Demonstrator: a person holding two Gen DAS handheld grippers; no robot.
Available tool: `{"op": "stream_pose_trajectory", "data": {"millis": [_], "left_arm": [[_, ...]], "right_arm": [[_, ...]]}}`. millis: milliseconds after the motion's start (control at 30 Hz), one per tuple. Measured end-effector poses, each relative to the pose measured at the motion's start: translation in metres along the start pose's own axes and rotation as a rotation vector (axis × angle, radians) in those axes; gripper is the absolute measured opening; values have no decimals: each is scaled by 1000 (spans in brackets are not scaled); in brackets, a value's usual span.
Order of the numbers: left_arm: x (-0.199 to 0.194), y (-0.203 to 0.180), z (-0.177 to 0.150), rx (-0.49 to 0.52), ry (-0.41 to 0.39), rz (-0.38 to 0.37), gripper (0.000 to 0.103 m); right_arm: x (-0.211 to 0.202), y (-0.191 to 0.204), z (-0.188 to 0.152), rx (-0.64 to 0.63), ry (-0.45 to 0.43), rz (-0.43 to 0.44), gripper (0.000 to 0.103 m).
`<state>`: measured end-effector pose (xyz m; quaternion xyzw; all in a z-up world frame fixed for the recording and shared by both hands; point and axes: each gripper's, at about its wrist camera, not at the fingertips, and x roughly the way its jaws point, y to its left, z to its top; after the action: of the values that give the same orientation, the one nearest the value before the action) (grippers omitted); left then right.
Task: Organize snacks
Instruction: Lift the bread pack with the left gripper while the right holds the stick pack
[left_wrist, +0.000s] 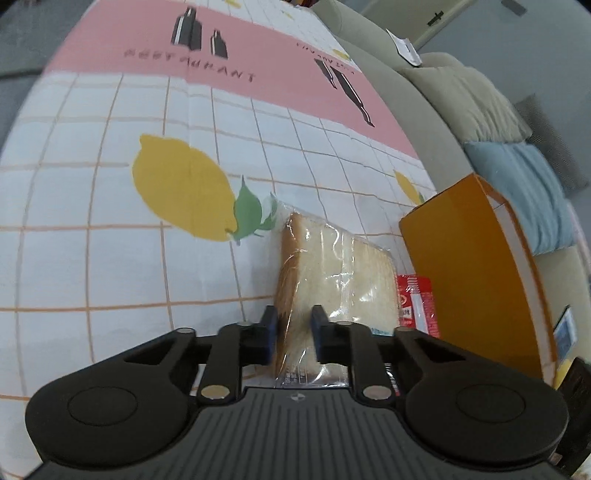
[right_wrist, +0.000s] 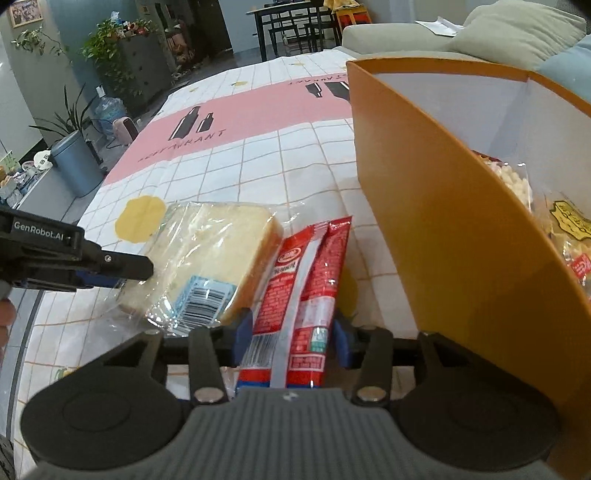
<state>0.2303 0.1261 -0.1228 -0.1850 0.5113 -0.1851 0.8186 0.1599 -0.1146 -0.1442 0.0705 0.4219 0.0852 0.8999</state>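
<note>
1. Far left, the left gripper (left_wrist: 293, 332) is clamping down on the wrapped sliced bread (left_wrist: 332, 280), its blue pads pressing into the near corner of the clear wrapper; in the right wrist view the same gripper (right_wrist: 122, 271) is coming in from the left edge and biting the bag's corner.
2. The bread (right_wrist: 214, 254) is lying on the checked lemon-print tablecloth (left_wrist: 110, 221) (barcode label facing up), just beside the red packet.
3. Moving right, the right gripper (right_wrist: 291, 332) is straddling the red snack packet (right_wrist: 306, 280); the blue pads are sitting at both edges of the packet, though whether they are actually squeezing it I cannot tell.
4. The packet is lying flat on the cloth between the bread and the orange box.
5. Furthest right, the orange box (right_wrist: 443, 221) is standing open-topped, with bagged snacks (right_wrist: 561, 229) already sitting inside it.
</note>
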Motion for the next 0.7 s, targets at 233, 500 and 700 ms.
{"op": "stream_pose_trajectory", "data": {"millis": [233,500,700], "left_arm": [[-38,-27,1,49,-87,-68,5],[-32,-42,0,-64,-167,-199,44],[7,2,-9,-320,-162,-143,84]], "right_arm": [[3,3,1,-65,-3,-1,44],[3,2,-1,-53,-22,12,43],[3,2,-2,-48,-31,16,41]]}}
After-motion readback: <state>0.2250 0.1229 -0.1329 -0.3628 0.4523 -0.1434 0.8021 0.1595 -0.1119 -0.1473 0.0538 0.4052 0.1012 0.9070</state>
